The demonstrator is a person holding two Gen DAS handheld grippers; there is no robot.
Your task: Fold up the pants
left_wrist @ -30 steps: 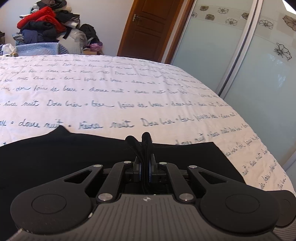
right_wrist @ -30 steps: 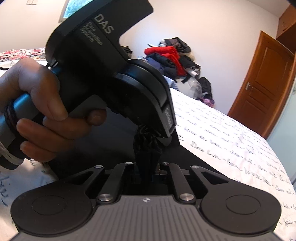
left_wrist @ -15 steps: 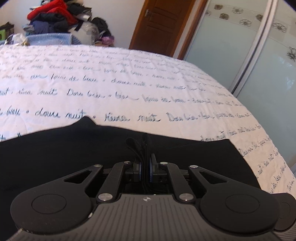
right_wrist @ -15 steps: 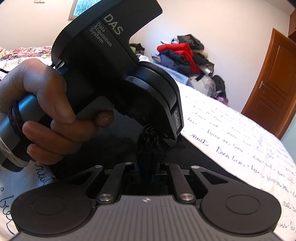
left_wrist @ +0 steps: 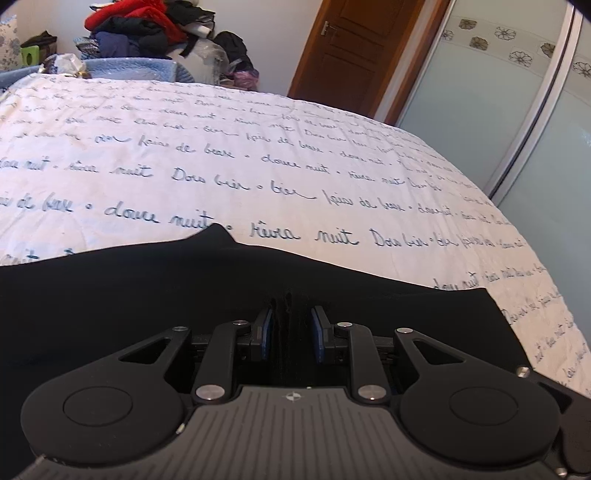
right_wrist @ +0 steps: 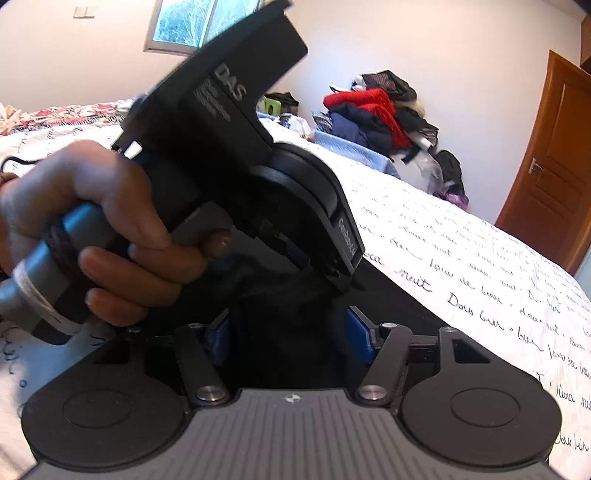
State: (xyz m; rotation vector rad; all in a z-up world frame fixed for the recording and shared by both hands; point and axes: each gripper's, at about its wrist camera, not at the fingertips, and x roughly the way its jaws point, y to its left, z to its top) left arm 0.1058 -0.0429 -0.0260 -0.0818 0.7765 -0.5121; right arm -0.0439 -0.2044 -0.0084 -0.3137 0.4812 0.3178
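We find the left hand-held gripper [left_wrist: 290, 334] released, its blue pads [left_wrist: 264, 332] parted with a ridge of black pants [left_wrist: 129, 295] standing between them, untouched by either pad so far as we can tell. The right hand-held gripper [right_wrist: 291, 332] is likewise released, wider, with bunched pants cloth rising between its pads. Only the right wrist view shows the left hand [right_wrist: 99, 229] gripping its device at 10 o'clock. The pants lie flat on the bed [left_wrist: 258, 166], spreading from both grippers toward 9 o'clock. A clothes pile [left_wrist: 147, 26] sits beyond at 11 o'clock.
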